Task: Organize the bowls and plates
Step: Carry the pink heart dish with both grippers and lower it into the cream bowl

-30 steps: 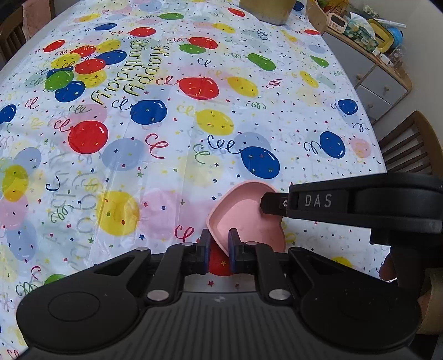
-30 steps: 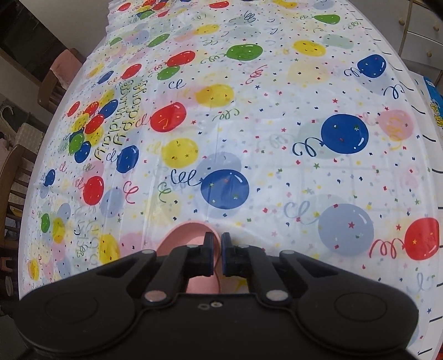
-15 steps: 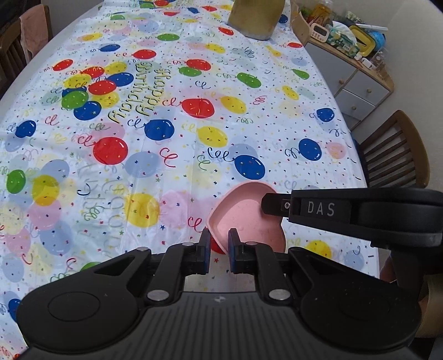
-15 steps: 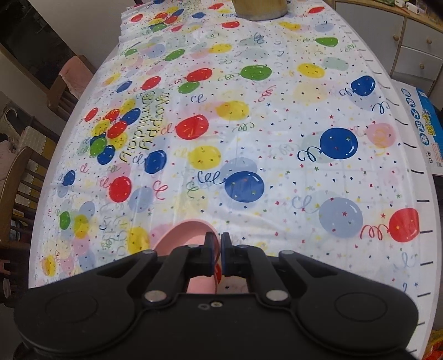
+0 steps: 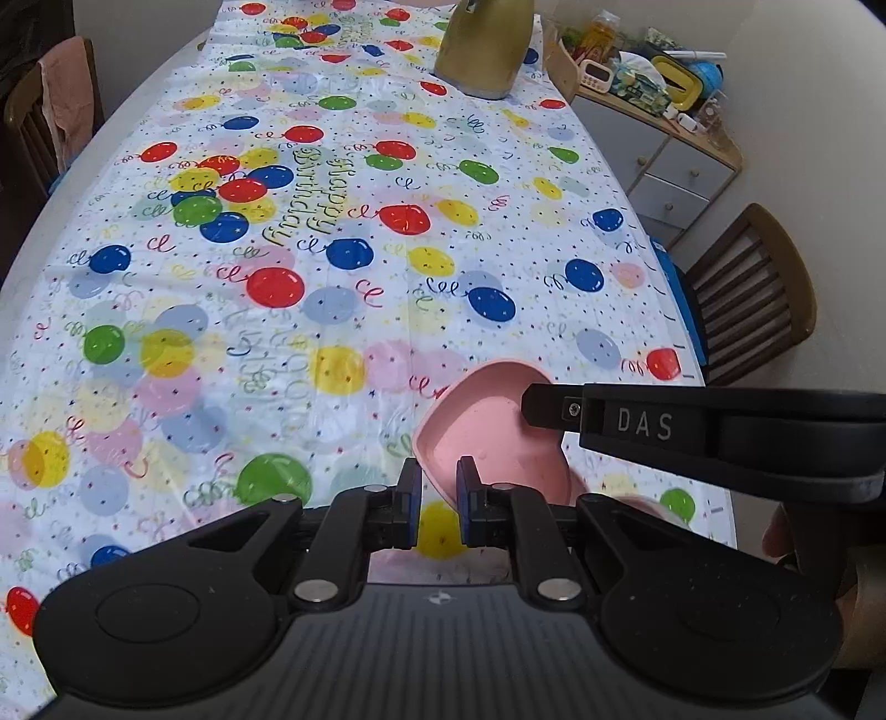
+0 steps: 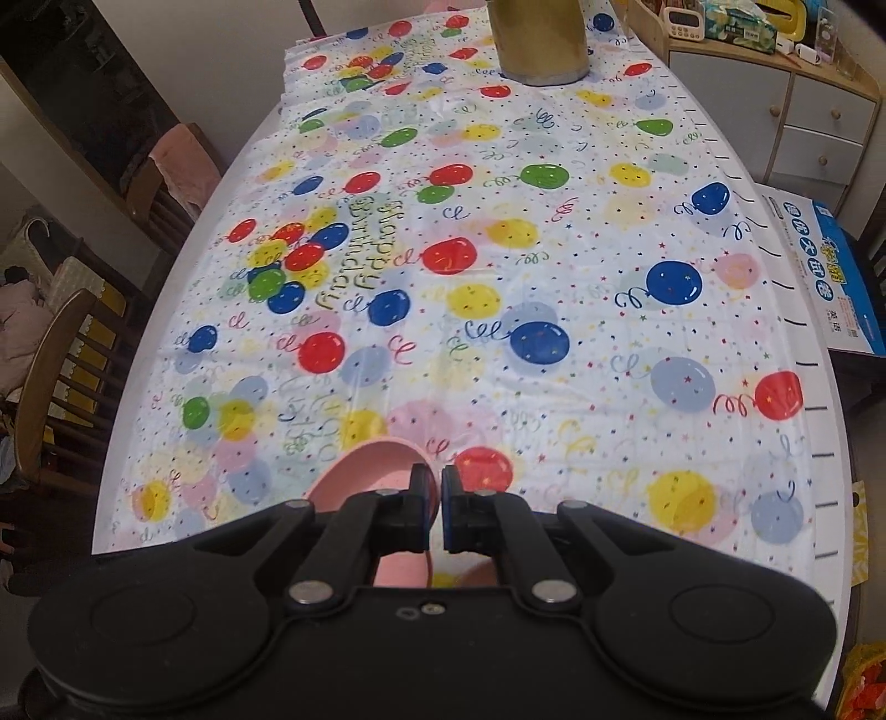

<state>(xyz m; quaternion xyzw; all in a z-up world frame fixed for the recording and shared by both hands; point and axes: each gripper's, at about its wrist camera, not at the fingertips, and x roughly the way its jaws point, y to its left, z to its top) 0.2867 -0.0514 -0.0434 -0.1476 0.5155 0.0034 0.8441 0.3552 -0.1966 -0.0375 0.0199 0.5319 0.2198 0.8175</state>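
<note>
The pink dish (image 5: 487, 437) is heart-shaped, shallow, plain and matte, and nothing lies in it. It hangs tilted above the near end of the bench (image 5: 50, 221), clear of the balloon-printed cloth (image 5: 332, 221). The left gripper (image 5: 438, 498) pinches its near rim between blue pads. The right gripper (image 6: 434, 509) is pressed together on the opposite rim, seen from its own view as a pink edge (image 6: 360, 476) running under the fingers. At the bench's far end stands a gold pot (image 5: 484, 50); its contents cannot be seen. Beyond the bench's right edge are a wooden chair (image 5: 753, 293) and a cabinet (image 5: 664, 160) with a cluttered top.
</note>
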